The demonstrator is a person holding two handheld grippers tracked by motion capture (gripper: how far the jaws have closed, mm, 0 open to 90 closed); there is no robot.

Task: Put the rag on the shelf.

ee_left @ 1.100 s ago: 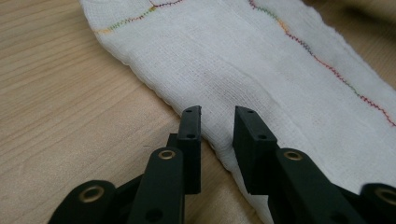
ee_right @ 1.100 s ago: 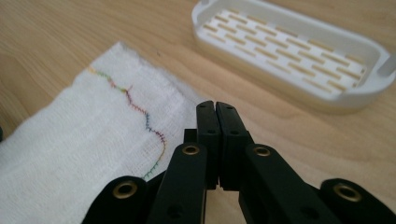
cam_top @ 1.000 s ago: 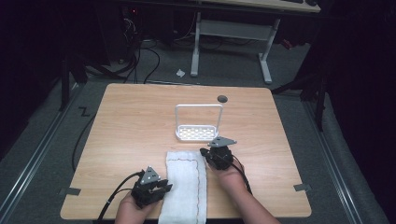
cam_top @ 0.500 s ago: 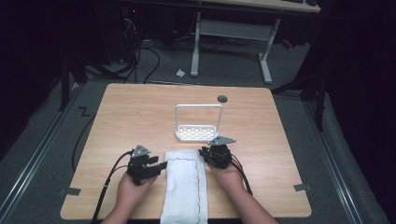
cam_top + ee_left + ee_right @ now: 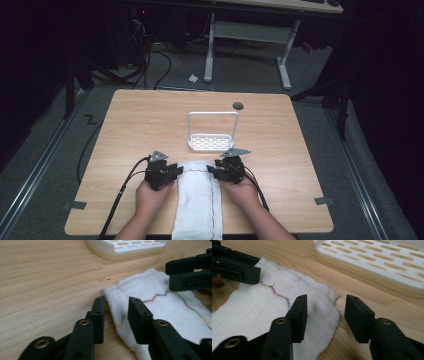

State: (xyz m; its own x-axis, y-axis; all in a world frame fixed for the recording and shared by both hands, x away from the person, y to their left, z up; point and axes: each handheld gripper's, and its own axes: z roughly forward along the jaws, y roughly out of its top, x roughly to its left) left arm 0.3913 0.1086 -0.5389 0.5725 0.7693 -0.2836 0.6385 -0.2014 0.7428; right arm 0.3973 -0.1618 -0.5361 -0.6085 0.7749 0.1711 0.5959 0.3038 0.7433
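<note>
- The long white woven cloth with a multicoloured zigzag stitch line [image 5: 197,200] lies flat on the pale wooden table [image 5: 125,130], running from the near edge toward the middle, its far end between the two grippers.
- The left gripper [image 5: 116,312] has its jaws spread, straddling the cloth's far left corner: one jaw sits on the bare wood just beside the cloth edge, the other over the fabric.
- The right gripper [image 5: 325,308] also has its jaws spread, set astride the cloth's far right corner, one jaw over the fabric and one over the wood.
- The cloth is a loose, gauzy weave with soft, slightly rumpled edges; the stitching runs red, green and blue in a zigzag.
- The table shows a light wood grain.
- The white plastic slotted tray with a tall wire-like frame [image 5: 212,142] stands just beyond the cloth's far end; its slotted base holds nothing.
</note>
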